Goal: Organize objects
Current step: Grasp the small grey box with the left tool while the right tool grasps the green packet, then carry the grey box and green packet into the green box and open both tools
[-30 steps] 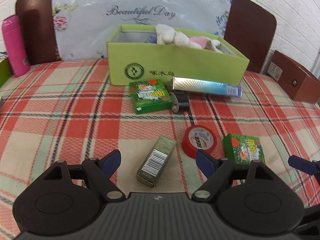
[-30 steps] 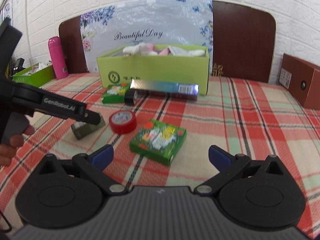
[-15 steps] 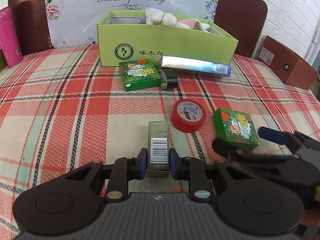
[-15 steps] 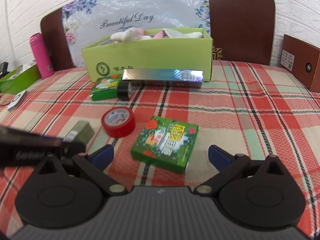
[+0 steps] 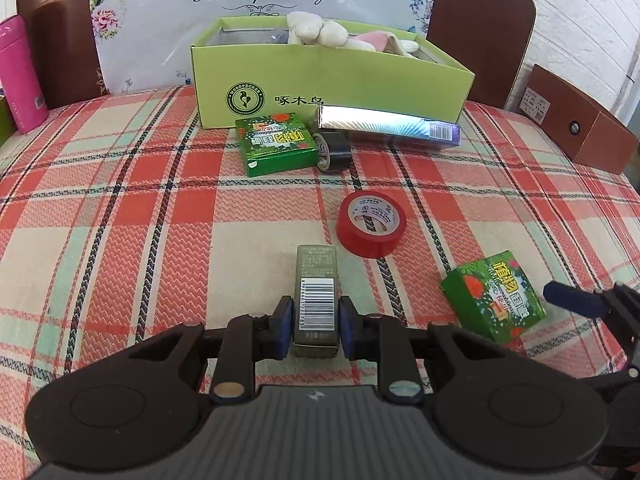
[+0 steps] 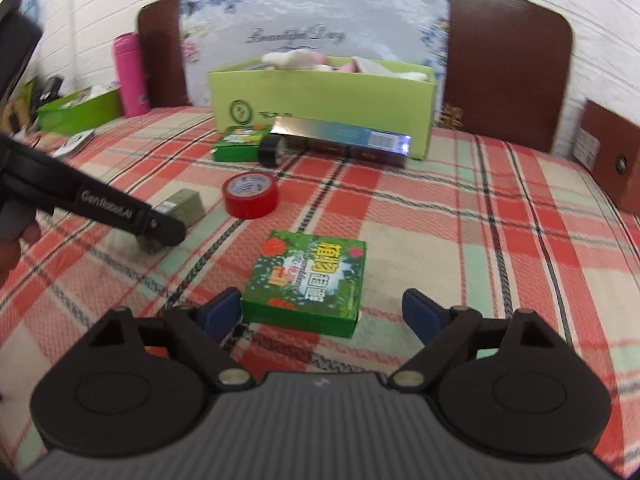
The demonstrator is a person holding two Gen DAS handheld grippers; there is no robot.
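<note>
My left gripper [image 5: 314, 328] is shut on a small olive-green carton [image 5: 316, 298] with a barcode, resting on the plaid cloth; the carton also shows in the right wrist view [image 6: 180, 208], partly hidden by the left gripper's arm. My right gripper [image 6: 326, 312] is open, its fingers on either side of a green box [image 6: 308, 280], which also shows in the left wrist view [image 5: 494, 294]. A red tape roll [image 5: 370, 224] lies between them. A lime-green open box [image 5: 328, 84] with soft toys stands at the back.
A second green box [image 5: 276, 144], a black tape roll [image 5: 334, 152] and a long silver carton [image 5: 388, 126] lie before the lime box. A pink bottle [image 5: 18, 76] stands far left, a brown box [image 5: 576, 120] far right. A green tray [image 6: 80, 110] sits at left.
My left gripper closed on the olive carton and straightened it. My right gripper moved forward around the green box, staying open.
</note>
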